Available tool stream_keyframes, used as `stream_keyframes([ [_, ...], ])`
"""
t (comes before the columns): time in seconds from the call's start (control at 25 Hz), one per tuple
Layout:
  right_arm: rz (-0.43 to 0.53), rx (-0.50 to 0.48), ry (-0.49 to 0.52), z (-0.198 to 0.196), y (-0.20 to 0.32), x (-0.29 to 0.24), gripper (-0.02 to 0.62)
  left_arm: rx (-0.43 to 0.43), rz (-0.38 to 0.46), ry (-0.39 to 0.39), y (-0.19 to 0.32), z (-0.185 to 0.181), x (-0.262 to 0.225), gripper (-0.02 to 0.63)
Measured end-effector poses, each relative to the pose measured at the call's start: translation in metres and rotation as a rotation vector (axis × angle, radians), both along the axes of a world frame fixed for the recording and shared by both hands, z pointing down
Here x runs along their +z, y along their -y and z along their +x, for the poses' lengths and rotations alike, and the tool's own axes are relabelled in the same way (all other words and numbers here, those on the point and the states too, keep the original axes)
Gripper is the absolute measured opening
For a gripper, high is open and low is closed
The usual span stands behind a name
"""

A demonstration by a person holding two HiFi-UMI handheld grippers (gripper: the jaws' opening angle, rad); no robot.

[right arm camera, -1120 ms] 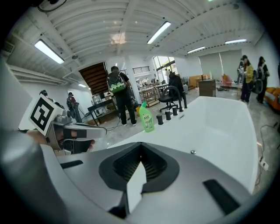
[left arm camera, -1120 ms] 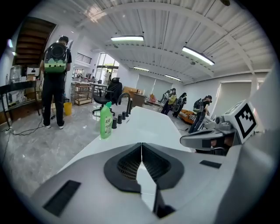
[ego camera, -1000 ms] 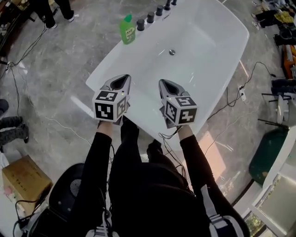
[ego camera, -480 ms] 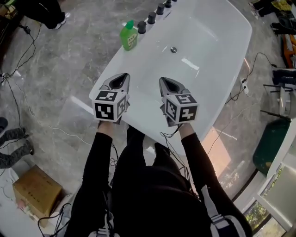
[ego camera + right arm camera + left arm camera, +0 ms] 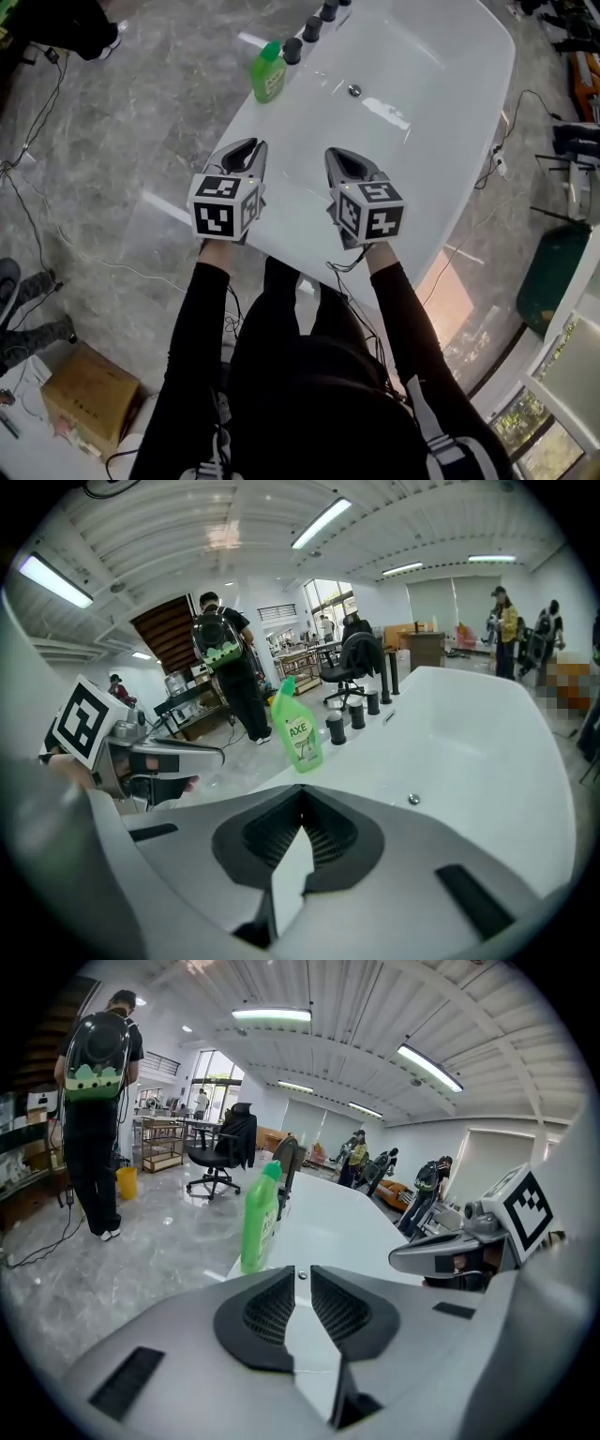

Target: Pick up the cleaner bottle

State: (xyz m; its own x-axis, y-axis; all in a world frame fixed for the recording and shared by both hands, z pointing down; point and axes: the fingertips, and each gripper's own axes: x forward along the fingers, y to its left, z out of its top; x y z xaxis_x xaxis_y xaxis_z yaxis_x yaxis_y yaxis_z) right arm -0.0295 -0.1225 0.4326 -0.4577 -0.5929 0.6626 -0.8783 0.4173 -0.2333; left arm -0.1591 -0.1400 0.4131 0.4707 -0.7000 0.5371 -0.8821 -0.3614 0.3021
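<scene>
The green cleaner bottle point(image 5: 269, 73) stands upright on the left rim of a white bathtub point(image 5: 248, 118), beside a row of black tap knobs point(image 5: 312, 28). My left gripper point(image 5: 246, 148) hovers over the tub's near rim, short of the bottle; its jaws are opening, a narrow gap shows and nothing is between them. In the left gripper view the bottle point(image 5: 260, 1218) is ahead, slightly left of the left gripper point(image 5: 302, 1274). My right gripper point(image 5: 337, 155) is level with it, further right, shut and empty. In the right gripper view the bottle point(image 5: 298, 728) stands beyond the right gripper point(image 5: 300, 797).
A drain point(image 5: 354, 90) sits in the tub floor. Cables point(image 5: 37, 216) trail over the grey floor at left, with a cardboard box point(image 5: 89, 398) near my feet. A person with a backpack point(image 5: 94, 1101) and an office chair point(image 5: 220, 1152) are beyond the bottle.
Both grippers have come forward over the tub's near rim toward the bottle, and the bottle now sits closer to them in the head view.
</scene>
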Motion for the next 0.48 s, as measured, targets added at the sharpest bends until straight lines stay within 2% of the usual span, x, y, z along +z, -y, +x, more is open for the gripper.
stream_keyframes([
  [0.48, -0.012, 0.005, -0.013, -0.012, 0.015, 0.016, 0.002, 0.009, -0.014, 0.040, 0.018, -0.015, 0.024, 0.117],
])
